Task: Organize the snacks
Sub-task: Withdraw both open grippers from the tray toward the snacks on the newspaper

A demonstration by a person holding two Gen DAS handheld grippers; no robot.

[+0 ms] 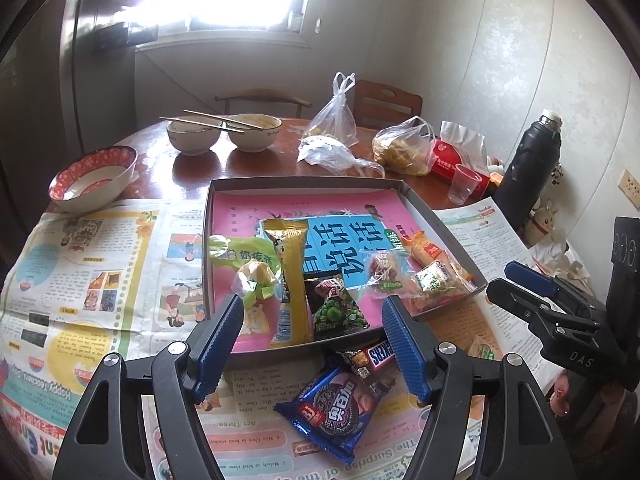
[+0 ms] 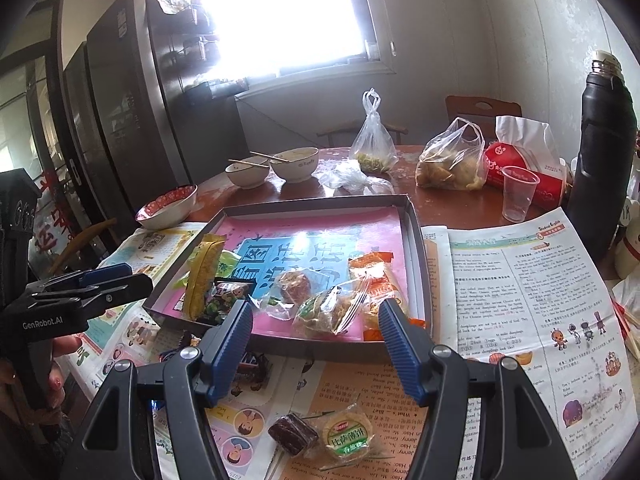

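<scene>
A shallow grey box [image 1: 304, 181] [image 2: 320, 201] lined with a pink book holds several snacks, among them a long gold packet [image 1: 292, 280], a green pea packet [image 1: 338, 312] and clear-wrapped cakes [image 2: 328, 312]. On the newspaper in front of it lie a blue Oreo packet [image 1: 332, 408] and a Snickers bar [image 1: 374, 356]. My left gripper [image 1: 313, 304] hovers open above these two, with nothing between its fingers. My right gripper [image 2: 315, 308] [image 1: 500, 280] is also open and empty, above a round green biscuit packet [image 2: 348, 436] and a brown bar [image 2: 292, 434]. The left gripper [image 2: 132, 276] shows side-on at the left.
Newspaper [image 1: 80, 280] covers the near half of the round wooden table. Behind the box stand a red-patterned bowl [image 1: 94, 178], two white bowls with chopsticks [image 1: 224, 132], plastic bags [image 2: 450, 160], a red tissue pack [image 2: 524, 168], a clear cup [image 2: 518, 194] and a black thermos [image 2: 600, 152].
</scene>
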